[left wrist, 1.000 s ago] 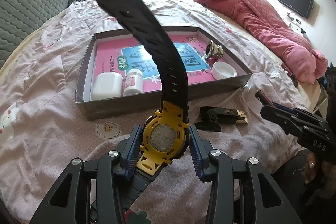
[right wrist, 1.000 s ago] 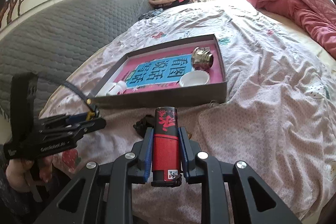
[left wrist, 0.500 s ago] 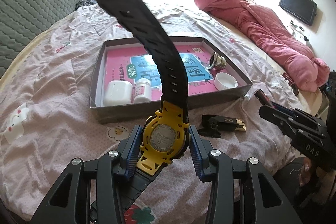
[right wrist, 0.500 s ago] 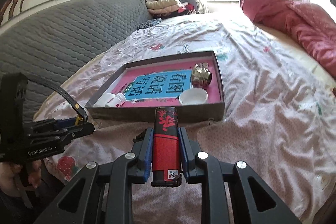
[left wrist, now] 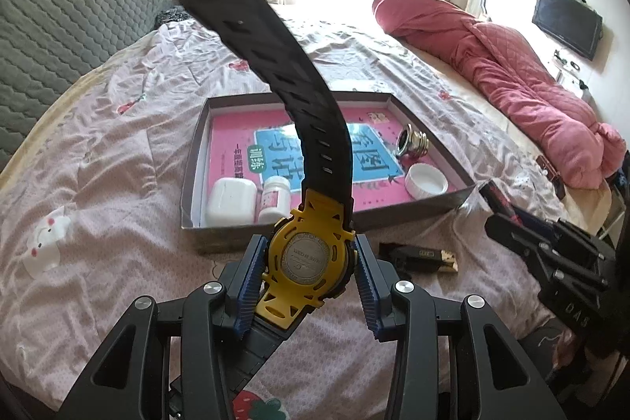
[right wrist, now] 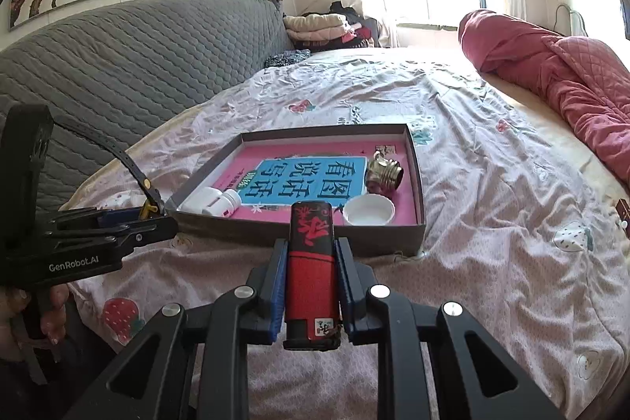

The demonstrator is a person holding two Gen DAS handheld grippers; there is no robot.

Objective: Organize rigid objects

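My left gripper [left wrist: 309,254] is shut on a yellow-backed wristwatch [left wrist: 309,258] whose black strap [left wrist: 252,26] arcs up past the lens. My right gripper [right wrist: 309,262] is shut on a red and black lighter [right wrist: 311,262], held upright. Both hang above the bed, just short of a shallow cardboard box [left wrist: 453,201] [right wrist: 417,160] lined with a pink and blue booklet. In the box lie a white earbud case [left wrist: 230,199], a white pill bottle [left wrist: 274,197], a white lid [left wrist: 427,180] and a metal fitting [left wrist: 413,144]. The right gripper shows from the side at right [left wrist: 496,219], the left one at left [right wrist: 157,219].
A small black and gold object [left wrist: 417,256] lies on the flowered sheet in front of the box. A rolled red quilt [left wrist: 512,73] runs along the right side of the bed. A grey padded headboard [right wrist: 118,58] stands at left, a wall TV [left wrist: 567,20] at right.
Both grippers have risen a little with their loads, so the box sits lower and smaller in each view and more of the room shows. Neither grip has changed.
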